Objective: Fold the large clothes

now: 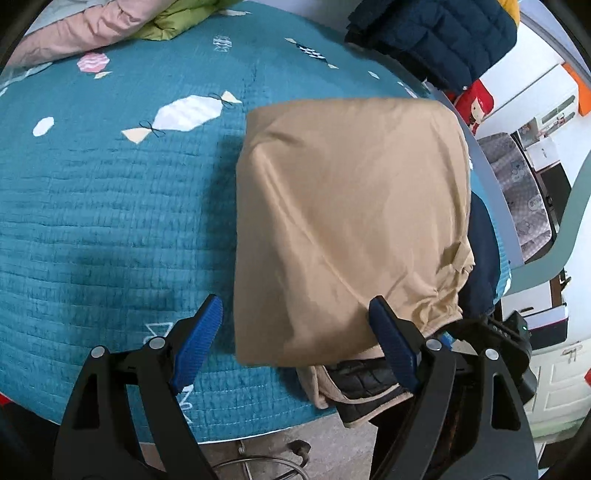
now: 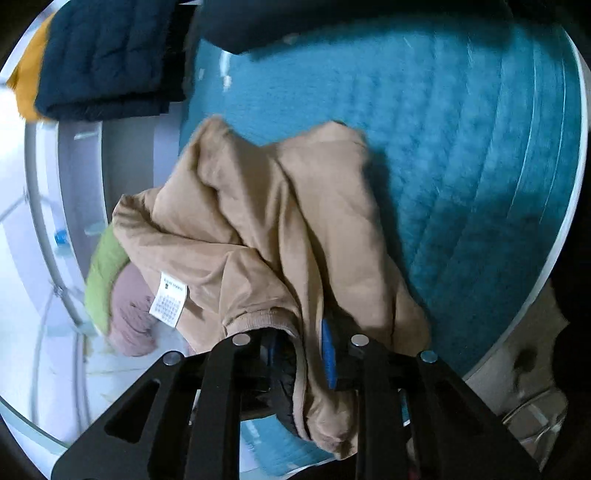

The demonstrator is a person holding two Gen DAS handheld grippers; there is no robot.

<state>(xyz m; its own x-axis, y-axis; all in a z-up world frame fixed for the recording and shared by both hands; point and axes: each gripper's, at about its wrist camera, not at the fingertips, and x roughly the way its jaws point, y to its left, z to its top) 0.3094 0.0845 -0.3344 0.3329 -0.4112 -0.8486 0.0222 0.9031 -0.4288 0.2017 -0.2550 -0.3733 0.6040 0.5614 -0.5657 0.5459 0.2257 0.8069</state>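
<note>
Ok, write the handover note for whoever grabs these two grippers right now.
Left gripper: open, holding nothing, at the near edge of the tan jacket.
Right gripper: shut on the tan jacket's ribbed hem, fabric bunched and draped over its fingers.
The jacket lies on the teal quilt near the bed's edge, partly folded into a rough rectangle. A folded navy jacket sits at the far edge; pink and green garments lie beyond.
Left: probably flatten the held end, finish the fold, then stack it.
</note>
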